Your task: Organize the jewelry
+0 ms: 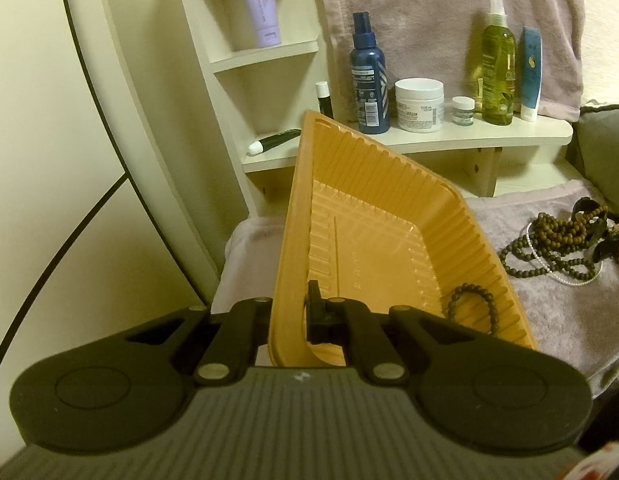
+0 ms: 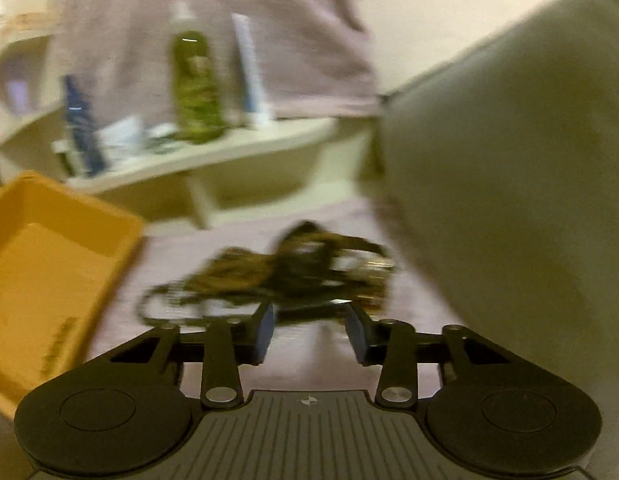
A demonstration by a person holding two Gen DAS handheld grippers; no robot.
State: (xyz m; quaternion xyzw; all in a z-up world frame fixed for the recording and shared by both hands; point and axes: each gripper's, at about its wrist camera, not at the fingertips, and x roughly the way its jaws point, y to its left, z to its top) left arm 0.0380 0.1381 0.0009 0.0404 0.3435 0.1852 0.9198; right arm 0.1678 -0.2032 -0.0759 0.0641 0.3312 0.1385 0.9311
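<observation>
My left gripper (image 1: 295,312) is shut on the near wall of an orange plastic tray (image 1: 373,216) and holds it tilted up. A dark bead bracelet (image 1: 471,306) lies inside the tray at its low right corner. A tangled pile of jewelry (image 1: 565,240), dark bead strands and a white pearl strand, lies on the mauve towel to the right. My right gripper (image 2: 309,330) is open and empty, just in front of the pile (image 2: 285,268), which is blurred. The tray (image 2: 49,272) shows at the left of the right wrist view.
A cream shelf (image 1: 429,140) behind the tray holds a blue spray bottle (image 1: 369,76), a white jar (image 1: 419,106), a green bottle (image 1: 497,64) and tubes. A grey-green cushion (image 2: 509,180) stands at the right. A mauve towel (image 1: 569,320) covers the surface.
</observation>
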